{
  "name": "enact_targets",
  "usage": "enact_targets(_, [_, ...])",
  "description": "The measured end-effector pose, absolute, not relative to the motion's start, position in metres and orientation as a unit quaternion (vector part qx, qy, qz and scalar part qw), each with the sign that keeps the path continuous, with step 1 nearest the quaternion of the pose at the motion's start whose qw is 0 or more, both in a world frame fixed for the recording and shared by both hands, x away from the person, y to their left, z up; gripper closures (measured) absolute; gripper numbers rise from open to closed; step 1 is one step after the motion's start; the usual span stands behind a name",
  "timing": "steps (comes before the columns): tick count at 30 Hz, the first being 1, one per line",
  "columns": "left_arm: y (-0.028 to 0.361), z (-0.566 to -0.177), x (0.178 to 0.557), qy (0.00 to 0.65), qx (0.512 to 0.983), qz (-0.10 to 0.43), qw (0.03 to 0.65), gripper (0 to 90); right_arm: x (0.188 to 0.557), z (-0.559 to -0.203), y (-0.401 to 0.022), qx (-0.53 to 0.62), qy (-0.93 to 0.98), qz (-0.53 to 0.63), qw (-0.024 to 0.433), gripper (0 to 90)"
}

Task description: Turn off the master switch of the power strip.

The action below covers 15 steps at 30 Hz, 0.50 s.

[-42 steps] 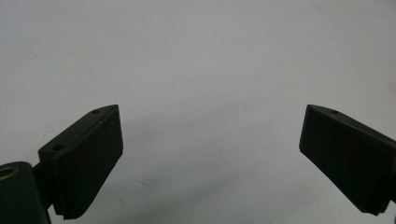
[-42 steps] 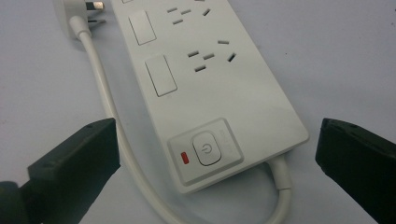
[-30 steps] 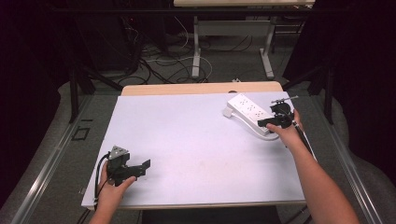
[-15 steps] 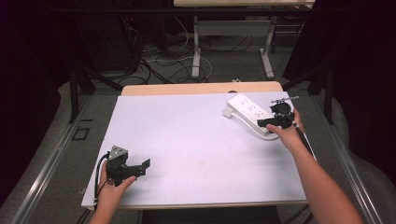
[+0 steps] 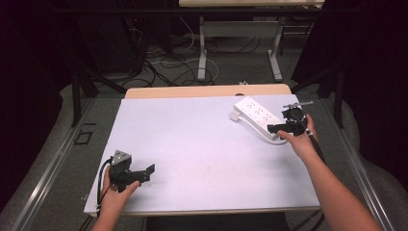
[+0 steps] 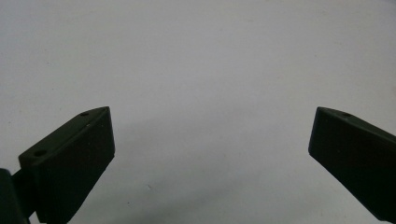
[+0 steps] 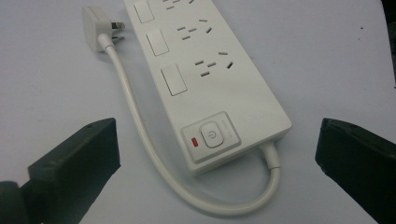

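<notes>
Two tongs spread wide, right tongs (image 7: 217,154) straddling power strip (image 7: 210,79) switch end, left tongs (image 6: 210,154) well apart, empty.

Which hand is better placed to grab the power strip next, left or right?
Right. The right gripper sits open at the near end of the power strip, jaws either side of its switch end. The left gripper is open over bare table, far across at the near left.
</notes>
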<state>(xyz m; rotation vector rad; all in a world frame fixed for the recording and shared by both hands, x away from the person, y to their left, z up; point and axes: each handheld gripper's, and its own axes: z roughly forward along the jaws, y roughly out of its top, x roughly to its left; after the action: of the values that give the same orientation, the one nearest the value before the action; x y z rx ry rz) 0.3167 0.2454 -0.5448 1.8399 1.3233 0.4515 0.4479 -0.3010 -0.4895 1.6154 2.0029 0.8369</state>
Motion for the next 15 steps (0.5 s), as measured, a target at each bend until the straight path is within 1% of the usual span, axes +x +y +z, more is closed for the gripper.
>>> enact_targets(10, [0.245,-0.543,0.315,0.509,0.736,0.185,0.406,0.5,0.434,-0.486,-0.301,0.572,0.727,0.312,0.217,0.0])
enact_targets(15, [0.244,-0.545,0.315,0.512,0.738,0.185,0.399,0.5,0.425,-0.483,-0.299,0.566,0.727,0.323,0.215,0.0])
